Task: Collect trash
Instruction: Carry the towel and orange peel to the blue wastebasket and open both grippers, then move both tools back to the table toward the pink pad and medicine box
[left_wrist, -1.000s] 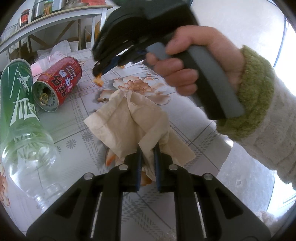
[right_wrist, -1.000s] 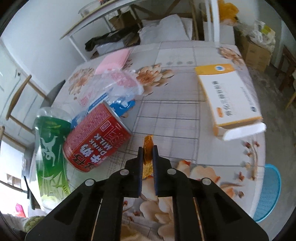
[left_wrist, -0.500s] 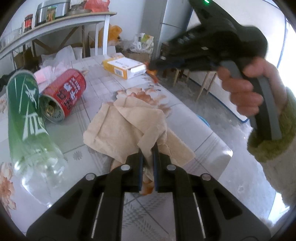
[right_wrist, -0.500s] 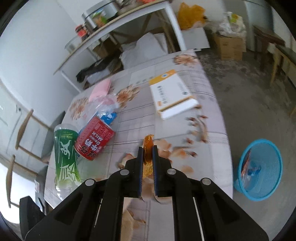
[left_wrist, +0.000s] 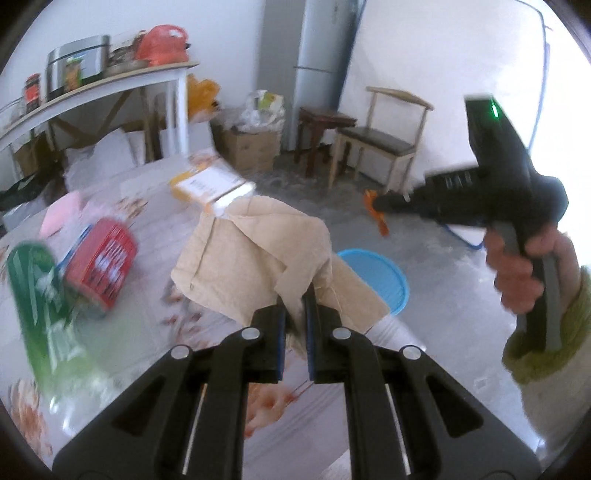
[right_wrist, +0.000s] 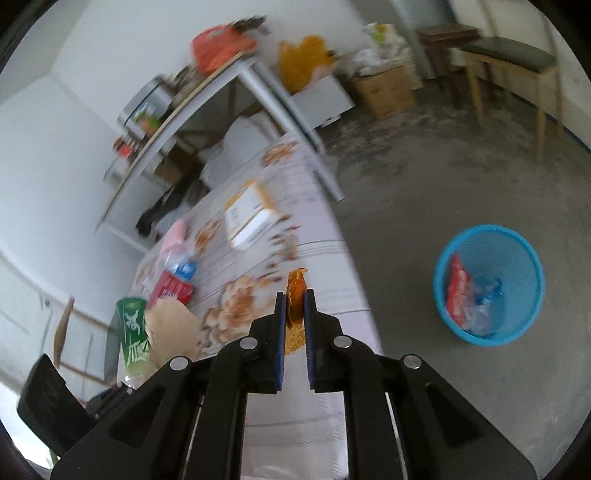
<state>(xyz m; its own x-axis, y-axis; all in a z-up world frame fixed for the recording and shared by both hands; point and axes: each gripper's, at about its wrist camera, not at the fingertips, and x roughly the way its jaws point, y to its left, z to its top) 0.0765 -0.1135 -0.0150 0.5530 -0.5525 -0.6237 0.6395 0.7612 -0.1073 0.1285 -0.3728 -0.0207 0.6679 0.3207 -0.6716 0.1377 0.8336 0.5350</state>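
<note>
My left gripper (left_wrist: 294, 295) is shut on a crumpled beige paper napkin (left_wrist: 255, 258), which hangs lifted above the floral table (left_wrist: 155, 332). My right gripper (right_wrist: 294, 301) is shut on a small orange peel scrap (right_wrist: 295, 291); in the left wrist view the right gripper (left_wrist: 376, 206) sits out over the floor with the peel scrap (left_wrist: 371, 201) at its tip, a hand on its grip. A blue waste basket (right_wrist: 454, 325) stands on the floor right of the table, holding a red wrapper and clear plastic. The napkin partly hides the basket (left_wrist: 384, 273) in the left wrist view.
On the table lie a red drink can (left_wrist: 101, 267), a green-labelled clear bottle (left_wrist: 37, 291), a yellow-and-white box (left_wrist: 210, 184), a pink pack (left_wrist: 61, 214) and a plastic bag (right_wrist: 181, 262). A wooden chair (left_wrist: 384, 144), stool and cardboard boxes stand on the concrete floor beyond.
The left gripper has lifted the napkin off the table. The right gripper has swung right, off the table and out over the floor toward the basket, still holding the peel.
</note>
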